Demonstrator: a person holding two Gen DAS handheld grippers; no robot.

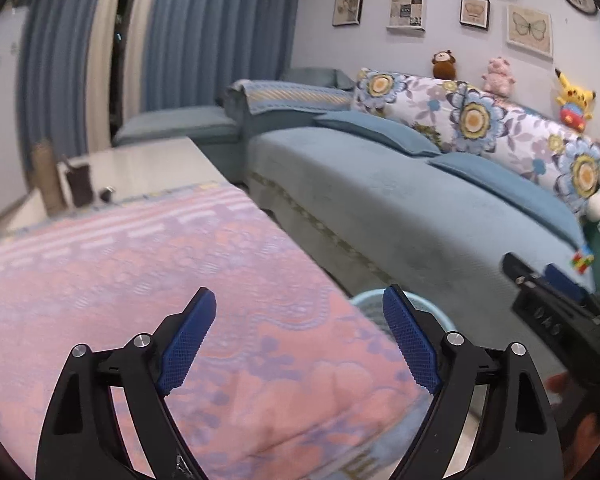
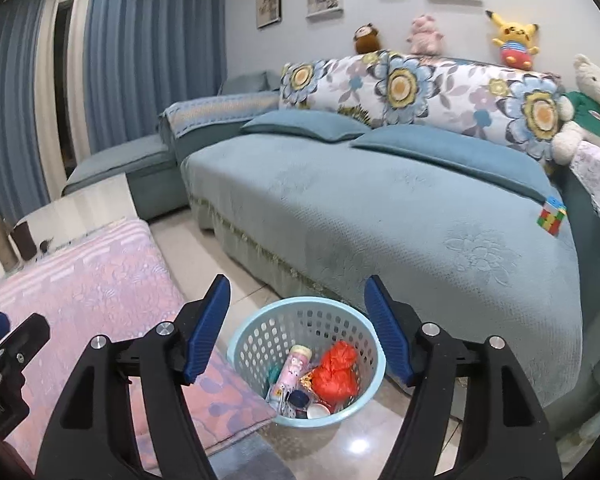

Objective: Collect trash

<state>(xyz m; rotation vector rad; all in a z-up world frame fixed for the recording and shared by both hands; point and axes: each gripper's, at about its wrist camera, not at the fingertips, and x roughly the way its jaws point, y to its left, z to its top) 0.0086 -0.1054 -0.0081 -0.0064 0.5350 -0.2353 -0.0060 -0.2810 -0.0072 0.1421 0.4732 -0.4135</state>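
With both the left gripper (image 1: 299, 308) and right gripper (image 2: 297, 304) spread open and empty, the trash lay in the light-blue basket (image 2: 256, 334) at six o'clock below the right fingers (image 2: 384, 328), so pulling clear upward looked wisest

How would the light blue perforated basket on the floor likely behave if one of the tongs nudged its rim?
The basket looks like thin perforated plastic, so it is probably light and may slide on the glossy floor tiles. It tapers toward the base, so a push at the rim might tip it. The red crumpled bag and pink bottle inside likely add little weight.
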